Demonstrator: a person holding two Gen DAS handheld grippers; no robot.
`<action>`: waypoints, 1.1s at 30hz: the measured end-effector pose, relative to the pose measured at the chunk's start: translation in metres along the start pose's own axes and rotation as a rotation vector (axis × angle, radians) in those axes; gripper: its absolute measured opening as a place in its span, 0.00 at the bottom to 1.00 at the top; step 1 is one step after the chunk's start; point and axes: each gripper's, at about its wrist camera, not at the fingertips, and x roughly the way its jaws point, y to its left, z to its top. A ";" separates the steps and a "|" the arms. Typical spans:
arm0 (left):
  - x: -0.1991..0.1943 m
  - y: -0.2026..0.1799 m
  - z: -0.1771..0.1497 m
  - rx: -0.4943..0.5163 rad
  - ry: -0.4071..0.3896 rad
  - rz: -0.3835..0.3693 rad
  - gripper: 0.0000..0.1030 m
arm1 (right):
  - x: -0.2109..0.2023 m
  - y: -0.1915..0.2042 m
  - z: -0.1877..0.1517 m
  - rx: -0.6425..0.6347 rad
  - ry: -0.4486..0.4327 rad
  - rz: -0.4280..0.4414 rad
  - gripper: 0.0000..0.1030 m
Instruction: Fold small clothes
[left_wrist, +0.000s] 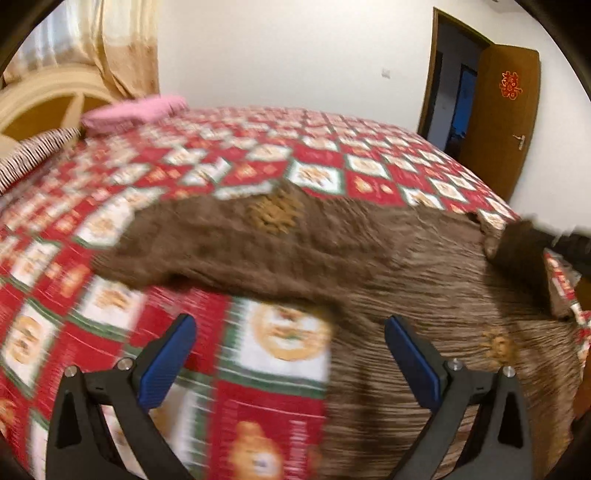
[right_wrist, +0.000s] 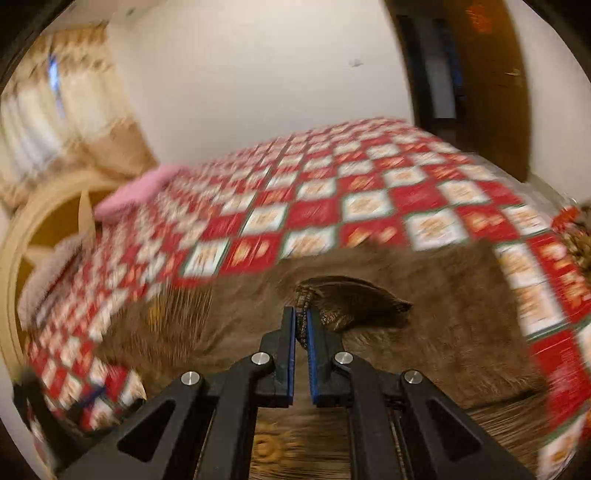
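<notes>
Jaws on the right gripper (right_wrist: 301, 314) are pinched on a bunched corner of the brown garment (left_wrist: 332, 251); left gripper (left_wrist: 290, 328), lower centre, is spread wide, nothing held. Spread across the checked bedspread (left_wrist: 236, 158), it seems soft, light, floppy — best taken at edges and corners

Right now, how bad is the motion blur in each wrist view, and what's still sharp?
Left wrist: bedspread and brown garment smeared, open left gripper sharp, door fairly crisp. Right wrist: heavier blur everywhere; only the right gripper, shut on a garment fold, stays sharp. Both: fisheye bends the bed's edges.
</notes>
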 end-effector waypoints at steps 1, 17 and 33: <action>0.000 0.004 0.000 0.007 -0.011 0.016 1.00 | 0.010 0.006 -0.007 -0.011 0.008 -0.006 0.05; 0.032 0.028 -0.013 -0.059 0.095 -0.033 1.00 | 0.026 0.011 -0.028 0.046 0.199 0.244 0.56; 0.031 0.028 -0.014 -0.050 0.086 -0.028 1.00 | 0.075 -0.003 0.002 0.023 0.141 -0.078 0.08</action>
